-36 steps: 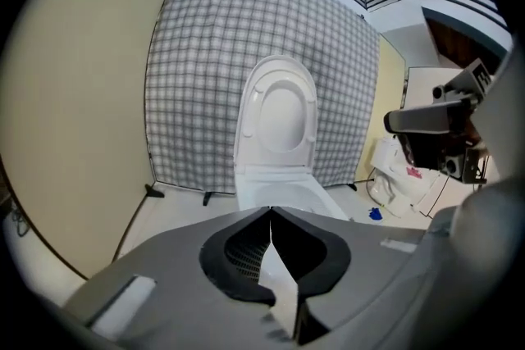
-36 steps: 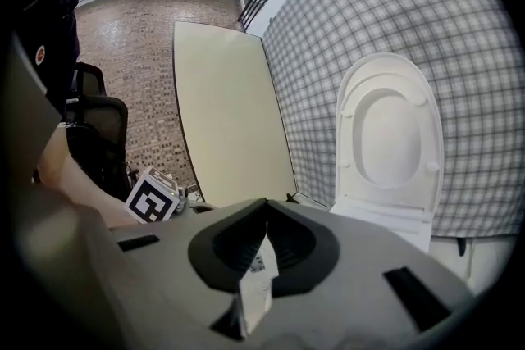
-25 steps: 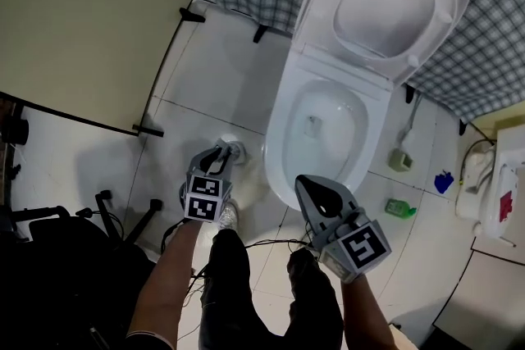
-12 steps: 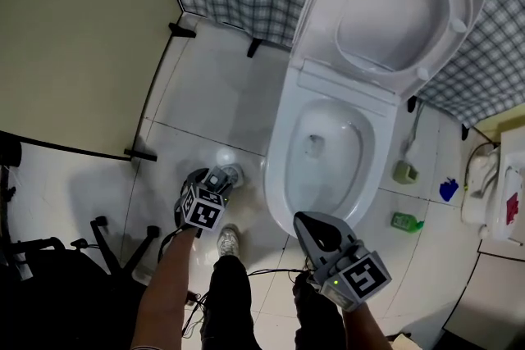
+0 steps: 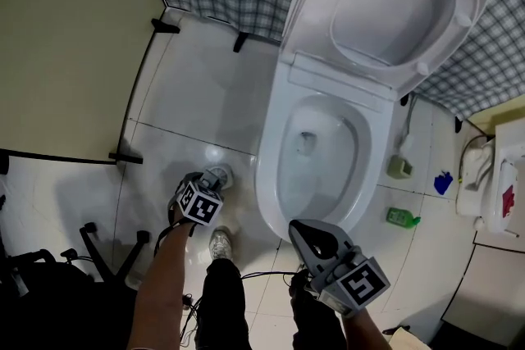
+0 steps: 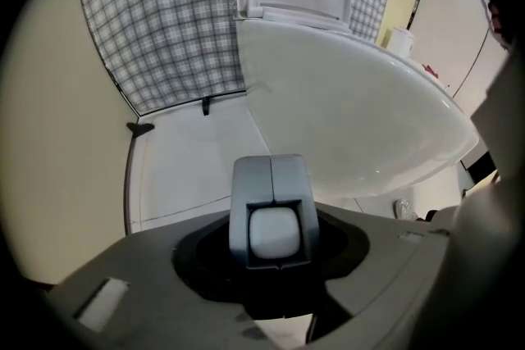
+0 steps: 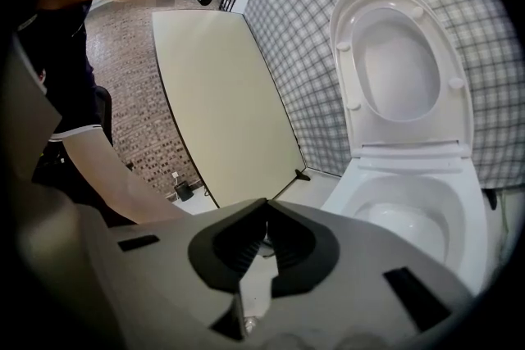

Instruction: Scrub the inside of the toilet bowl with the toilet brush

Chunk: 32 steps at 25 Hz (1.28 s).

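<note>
The white toilet (image 5: 267,193) stands with its lid and seat (image 5: 394,4) raised and the bowl uncovered. The toilet brush (image 5: 221,174) stands in its holder on the floor left of the bowl. My left gripper (image 5: 215,178) points steeply down onto it. In the left gripper view the grey handle with a white end cap (image 6: 271,213) sits snugly between the dark pads. The jaws have just been closing on it. My right gripper (image 5: 299,227) hovers at the bowl's near rim, shut with nothing in it; its pads meet in the right gripper view (image 7: 264,207).
A beige partition (image 5: 66,37) and a checked wall bound the left and far sides. A green bottle (image 5: 402,217), a blue item (image 5: 443,182) and a white bin (image 5: 500,197) sit to the toilet's right. A black chair base (image 5: 107,246), cables (image 5: 262,252) and the person's shoe (image 5: 220,242) are nearby.
My left gripper has dropped and tipped down over the brush beside the bowl, taking the handle between its jaws. The right gripper has sunk a little.
</note>
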Available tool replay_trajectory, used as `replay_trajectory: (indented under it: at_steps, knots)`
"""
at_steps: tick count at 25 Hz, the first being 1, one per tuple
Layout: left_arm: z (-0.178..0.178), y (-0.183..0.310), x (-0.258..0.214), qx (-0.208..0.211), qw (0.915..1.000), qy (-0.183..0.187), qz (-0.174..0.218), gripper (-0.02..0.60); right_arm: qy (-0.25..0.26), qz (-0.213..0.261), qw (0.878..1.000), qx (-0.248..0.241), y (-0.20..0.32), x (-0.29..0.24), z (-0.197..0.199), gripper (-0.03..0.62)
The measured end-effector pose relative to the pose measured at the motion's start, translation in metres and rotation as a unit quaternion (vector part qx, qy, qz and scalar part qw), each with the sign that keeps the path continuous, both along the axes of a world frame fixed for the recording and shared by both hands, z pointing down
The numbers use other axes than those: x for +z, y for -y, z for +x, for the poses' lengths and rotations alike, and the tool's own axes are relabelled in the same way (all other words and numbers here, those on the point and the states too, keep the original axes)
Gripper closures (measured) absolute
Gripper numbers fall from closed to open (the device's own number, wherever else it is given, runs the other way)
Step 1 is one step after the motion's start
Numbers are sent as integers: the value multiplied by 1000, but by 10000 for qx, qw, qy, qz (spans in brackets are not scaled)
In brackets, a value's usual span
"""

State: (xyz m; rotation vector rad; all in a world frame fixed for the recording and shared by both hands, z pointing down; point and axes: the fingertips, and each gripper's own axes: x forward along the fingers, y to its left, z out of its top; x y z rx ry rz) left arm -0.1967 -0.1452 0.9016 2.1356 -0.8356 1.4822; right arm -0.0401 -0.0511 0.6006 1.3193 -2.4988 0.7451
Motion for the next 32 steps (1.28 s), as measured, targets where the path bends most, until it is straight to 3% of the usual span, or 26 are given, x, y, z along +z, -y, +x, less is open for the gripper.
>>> replay_trajectory:
  at_steps: [3, 8, 13, 17, 21, 25, 32]
  knots:
    - [1, -2, 3, 141, 9997, 157, -91, 394, 56, 2, 9999, 83, 0, 2, 3, 594]
    - [-8, -3, -4, -22, 9993, 244, -297, 400, 122, 66, 9998, 147, 1, -10, 5, 594]
    - [-12, -4, -45, -142, 9995, 168, -212, 400, 94, 167, 9996, 218, -5, -36, 15, 594]
    - [-18, -1, -99, -194, 9997, 68, 135, 400, 97, 401, 9988, 270, -14, -71, 20, 594]
    - [-14, 2, -165, -484, 9980, -312, 241, 400, 111, 457, 9983, 336, -13, -108, 29, 594]
    - [-3, 16, -242, -694, 9926, -727, 678, 400, 48, 587, 9973, 436, -14, -144, 44, 594]
    - [54, 28, -381, -857, 9656, -1778, 1695, 400, 54, 786, 9943, 721, -23, -192, 76, 594]
